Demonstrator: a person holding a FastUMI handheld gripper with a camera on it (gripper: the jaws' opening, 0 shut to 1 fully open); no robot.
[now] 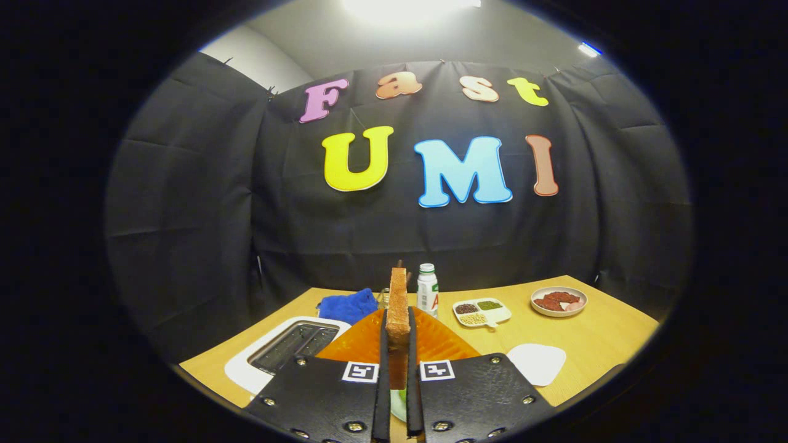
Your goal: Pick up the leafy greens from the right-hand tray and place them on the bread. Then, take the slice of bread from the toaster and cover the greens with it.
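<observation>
The bread slice (398,307) stands upright on edge, clamped between the two fingers of the gripper (398,344), both of which press on its flat faces. It is toasted brown, with a darker crust along the top, and rises above the fingertips. The toaster (289,352) lies to the left of the fingers on the table; it is white, with two dark slots facing up. Under the slice sits an orange ribbed plate (443,341). A bit of green (401,395) shows low between the fingers; whether it is the leafy greens cannot be told.
</observation>
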